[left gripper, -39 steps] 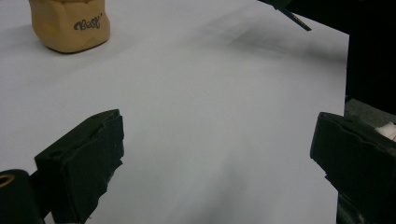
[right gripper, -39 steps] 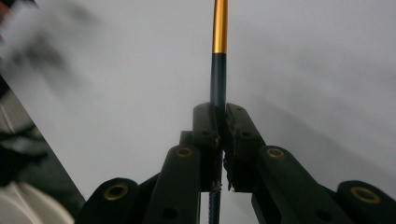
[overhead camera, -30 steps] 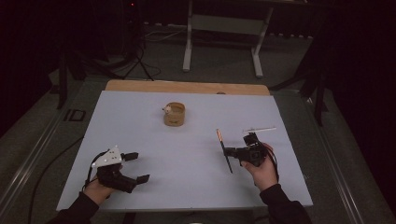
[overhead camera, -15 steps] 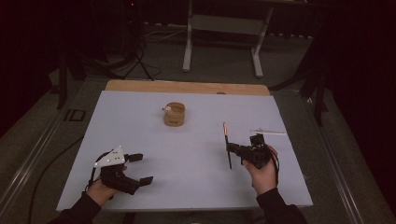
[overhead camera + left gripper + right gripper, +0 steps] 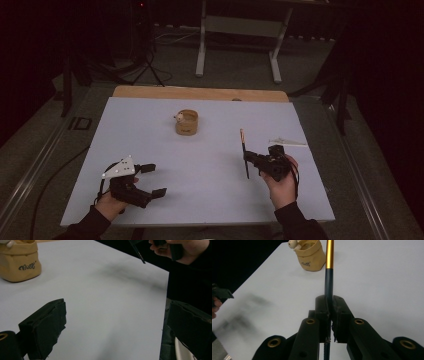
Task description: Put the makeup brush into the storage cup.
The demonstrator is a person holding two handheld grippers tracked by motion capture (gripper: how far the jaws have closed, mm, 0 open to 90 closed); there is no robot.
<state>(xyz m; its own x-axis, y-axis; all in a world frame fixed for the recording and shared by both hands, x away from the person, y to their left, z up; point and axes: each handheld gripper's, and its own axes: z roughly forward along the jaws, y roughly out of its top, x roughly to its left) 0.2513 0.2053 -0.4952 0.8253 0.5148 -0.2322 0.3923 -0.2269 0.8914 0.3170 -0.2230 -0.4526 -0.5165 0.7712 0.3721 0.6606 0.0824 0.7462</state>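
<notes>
The tan pouch (image 5: 19,263) reads "Best". The right hand-held gripper (image 5: 248,159) is clamped on a dark pen (image 5: 329,280), its gold end toward 12 o'clock. The left hand-held gripper (image 5: 152,180) gapes empty on the tabletop (image 5: 210,165).

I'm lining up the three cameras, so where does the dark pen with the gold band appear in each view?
High view: the pen stands right of centre, clamped in the right gripper.
Left gripper view: its dark tip pokes down at the top edge, right of centre.
Right gripper view: the pen rises up the middle, between the shut jaws.
Shared landmark: the tan pouch.
</notes>
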